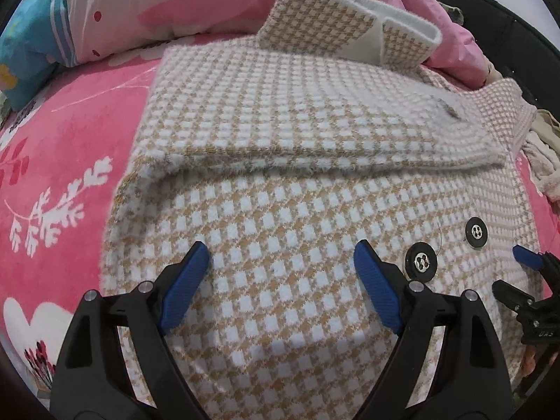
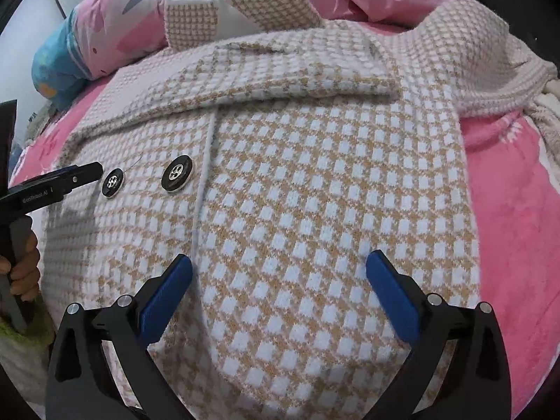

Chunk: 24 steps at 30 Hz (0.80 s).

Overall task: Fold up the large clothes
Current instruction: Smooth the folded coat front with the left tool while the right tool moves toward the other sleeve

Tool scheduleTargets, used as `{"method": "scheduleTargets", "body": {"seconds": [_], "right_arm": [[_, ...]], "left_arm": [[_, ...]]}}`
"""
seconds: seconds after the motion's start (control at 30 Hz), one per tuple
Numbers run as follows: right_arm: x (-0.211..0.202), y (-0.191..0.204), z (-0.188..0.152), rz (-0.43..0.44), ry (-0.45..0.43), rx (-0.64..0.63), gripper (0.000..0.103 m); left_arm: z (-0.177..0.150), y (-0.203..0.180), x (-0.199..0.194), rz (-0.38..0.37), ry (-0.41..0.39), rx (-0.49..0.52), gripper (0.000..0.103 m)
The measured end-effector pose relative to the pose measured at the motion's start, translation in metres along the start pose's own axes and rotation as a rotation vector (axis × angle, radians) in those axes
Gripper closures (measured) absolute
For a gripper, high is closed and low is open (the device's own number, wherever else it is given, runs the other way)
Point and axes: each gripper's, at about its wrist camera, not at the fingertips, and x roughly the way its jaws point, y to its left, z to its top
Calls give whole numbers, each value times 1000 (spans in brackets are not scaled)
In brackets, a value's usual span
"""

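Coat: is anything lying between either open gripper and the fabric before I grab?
Nothing visible. The left gripper and right gripper both hang open directly over bare houndstooth coat; the two black buttons sit off to the side, outside both jaw gaps.

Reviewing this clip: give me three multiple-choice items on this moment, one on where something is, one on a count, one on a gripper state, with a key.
1. Where do the black buttons sit on the houndstooth coat, seen from the right wrist camera?
A. left of the front seam
B. on the raised collar
C. on the far sleeve

2. How many black buttons show?
A. one
B. two
C. four

3. What is the state of the right hand-held gripper?
A. shut on the coat
B. shut on a button
C. open above the coat

Key:
1 A: both buttons lie left of the front seam in the right wrist view.
2 B: two appear in each view, the second at.
3 C: its blue fingers stand wide apart with no fabric pinched; the left hand-held gripper is likewise open.
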Motion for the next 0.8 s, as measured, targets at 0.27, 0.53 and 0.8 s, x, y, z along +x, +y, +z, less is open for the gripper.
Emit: {"method": "scheduleTargets", "body": {"seconds": [0.27, 0.53, 0.8], "right_arm": [[-3, 4, 0, 17, 2, -22, 6], [-37, -29, 16, 93, -69, 92, 6], [-83, -119, 61, 90, -198, 256, 6]], "left_arm": [[4, 3, 3, -14, 4, -16, 19], [7, -2, 6, 0, 11, -14, 19], [9, -6, 9, 21, 18, -6, 19]]}}
